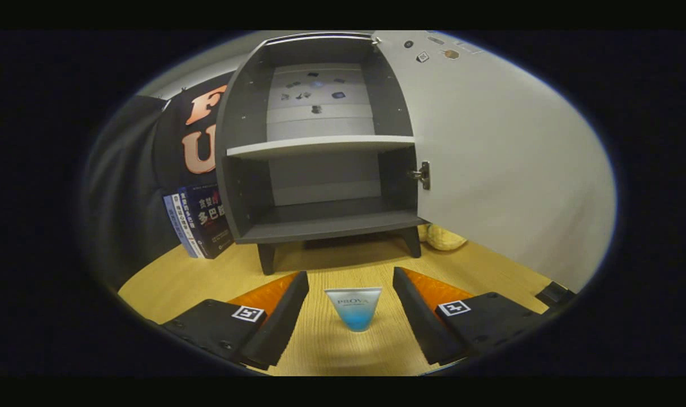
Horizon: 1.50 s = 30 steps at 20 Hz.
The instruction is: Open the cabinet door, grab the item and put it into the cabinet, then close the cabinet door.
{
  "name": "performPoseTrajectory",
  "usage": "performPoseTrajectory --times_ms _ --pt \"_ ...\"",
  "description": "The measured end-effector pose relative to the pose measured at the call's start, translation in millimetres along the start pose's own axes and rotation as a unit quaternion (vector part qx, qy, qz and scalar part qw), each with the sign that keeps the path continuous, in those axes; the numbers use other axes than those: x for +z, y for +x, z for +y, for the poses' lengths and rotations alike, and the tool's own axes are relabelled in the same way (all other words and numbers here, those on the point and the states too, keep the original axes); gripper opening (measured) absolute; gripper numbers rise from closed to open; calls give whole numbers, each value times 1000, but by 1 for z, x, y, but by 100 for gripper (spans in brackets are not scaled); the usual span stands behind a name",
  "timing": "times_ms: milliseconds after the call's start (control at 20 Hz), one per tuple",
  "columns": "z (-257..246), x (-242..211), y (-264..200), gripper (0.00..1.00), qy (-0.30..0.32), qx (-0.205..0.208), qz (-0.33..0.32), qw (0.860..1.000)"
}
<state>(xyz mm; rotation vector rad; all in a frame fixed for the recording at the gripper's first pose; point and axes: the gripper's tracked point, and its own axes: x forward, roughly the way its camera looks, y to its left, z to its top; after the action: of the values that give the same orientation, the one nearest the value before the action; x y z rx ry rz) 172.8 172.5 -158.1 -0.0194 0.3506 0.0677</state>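
A small grey cabinet stands on short legs on the wooden table, just beyond my fingers. Its door is swung wide open to the right, showing one shelf and two bare compartments. A small tube, pale at its wide top and blue at its narrow bottom, stands upright on the table between my fingers. My gripper is open, with a finger on either side of the tube and a gap to each; neither touches it.
Books lean against the cabinet's left side. A yellow soft object lies behind the open door, right of the cabinet's legs. A small dark thing sits at the table's right edge. Bare wood lies before the cabinet.
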Motion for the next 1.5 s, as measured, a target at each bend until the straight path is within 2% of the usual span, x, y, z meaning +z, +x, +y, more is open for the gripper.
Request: performPoseTrajectory --times_ms 200,300,450,700,1100,1250,1500 --pt "-3 -16 1 96 -5 -4 31 1000" --pt "0 -22 0 91 7 -1 42 999" --pt "2 -24 2 62 17 -2 50 999" --pt "18 -4 -2 62 23 26 53 998" --pt "47 65 -4 62 24 78 24 996" --pt "47 99 2 62 -2 77 -5 997" --pt "39 141 16 62 -38 50 -32 998"
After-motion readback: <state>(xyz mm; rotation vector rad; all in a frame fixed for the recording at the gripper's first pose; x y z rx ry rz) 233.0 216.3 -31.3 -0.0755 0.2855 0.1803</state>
